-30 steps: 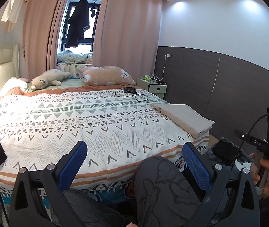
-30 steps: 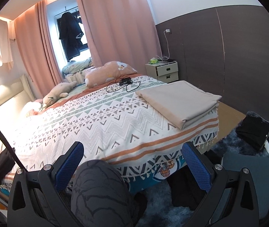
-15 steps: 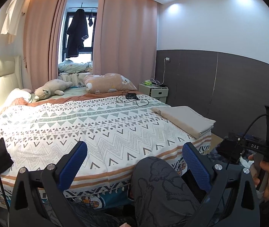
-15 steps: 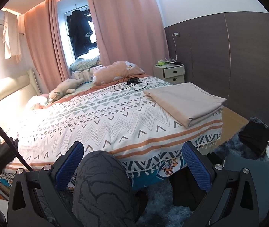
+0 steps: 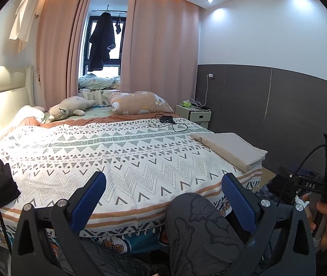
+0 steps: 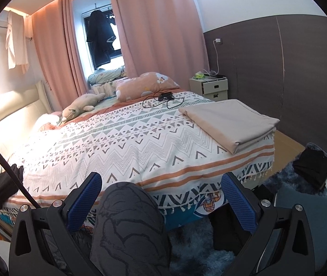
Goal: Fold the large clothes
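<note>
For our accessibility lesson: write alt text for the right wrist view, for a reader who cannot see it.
Open right gripper with blue-padded fingers held above a knee, facing a bed with a zigzag-patterned cover. A folded beige cloth lies at its right corner; pink curtains hang behind.

Folded sheet on bed – right edge (pillow behind)

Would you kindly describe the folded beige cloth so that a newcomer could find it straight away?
Start at the big bed with the white zigzag-patterned bedspread. Follow its near edge to the corner toward the dark panelled wall; the folded beige cloth lies flat there. It is the only plain, neatly squared stack on the bed, unlike the black cable and plush toy farther back.
</note>
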Available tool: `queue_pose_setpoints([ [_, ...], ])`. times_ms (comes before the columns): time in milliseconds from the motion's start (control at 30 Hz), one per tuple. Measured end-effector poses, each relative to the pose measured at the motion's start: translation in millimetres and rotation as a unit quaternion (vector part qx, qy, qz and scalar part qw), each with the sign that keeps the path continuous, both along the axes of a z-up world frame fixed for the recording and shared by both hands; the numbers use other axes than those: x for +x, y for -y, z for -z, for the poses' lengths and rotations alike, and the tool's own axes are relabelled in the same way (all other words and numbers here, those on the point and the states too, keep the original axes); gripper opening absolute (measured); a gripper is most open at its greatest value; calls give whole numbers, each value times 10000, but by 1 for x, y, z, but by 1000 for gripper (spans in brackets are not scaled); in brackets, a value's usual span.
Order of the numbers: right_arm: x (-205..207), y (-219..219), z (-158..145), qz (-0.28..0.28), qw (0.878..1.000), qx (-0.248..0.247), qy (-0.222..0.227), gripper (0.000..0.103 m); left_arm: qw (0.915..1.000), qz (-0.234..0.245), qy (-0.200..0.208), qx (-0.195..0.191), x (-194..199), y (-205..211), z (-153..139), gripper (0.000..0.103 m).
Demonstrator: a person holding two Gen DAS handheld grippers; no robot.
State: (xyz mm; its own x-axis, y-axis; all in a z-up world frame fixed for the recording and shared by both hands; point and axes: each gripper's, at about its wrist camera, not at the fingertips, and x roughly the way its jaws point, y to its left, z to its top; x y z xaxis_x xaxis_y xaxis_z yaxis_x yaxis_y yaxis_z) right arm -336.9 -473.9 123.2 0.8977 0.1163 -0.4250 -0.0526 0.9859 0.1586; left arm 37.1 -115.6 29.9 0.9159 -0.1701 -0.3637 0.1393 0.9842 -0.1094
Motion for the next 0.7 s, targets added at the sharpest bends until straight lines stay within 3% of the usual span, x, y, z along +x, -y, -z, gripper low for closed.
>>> queue_pose_setpoints([
  [700,-6,-9,6,-21,10000,19,-2,103,9998,-78,89,-157,-8,-11,0,103],
])
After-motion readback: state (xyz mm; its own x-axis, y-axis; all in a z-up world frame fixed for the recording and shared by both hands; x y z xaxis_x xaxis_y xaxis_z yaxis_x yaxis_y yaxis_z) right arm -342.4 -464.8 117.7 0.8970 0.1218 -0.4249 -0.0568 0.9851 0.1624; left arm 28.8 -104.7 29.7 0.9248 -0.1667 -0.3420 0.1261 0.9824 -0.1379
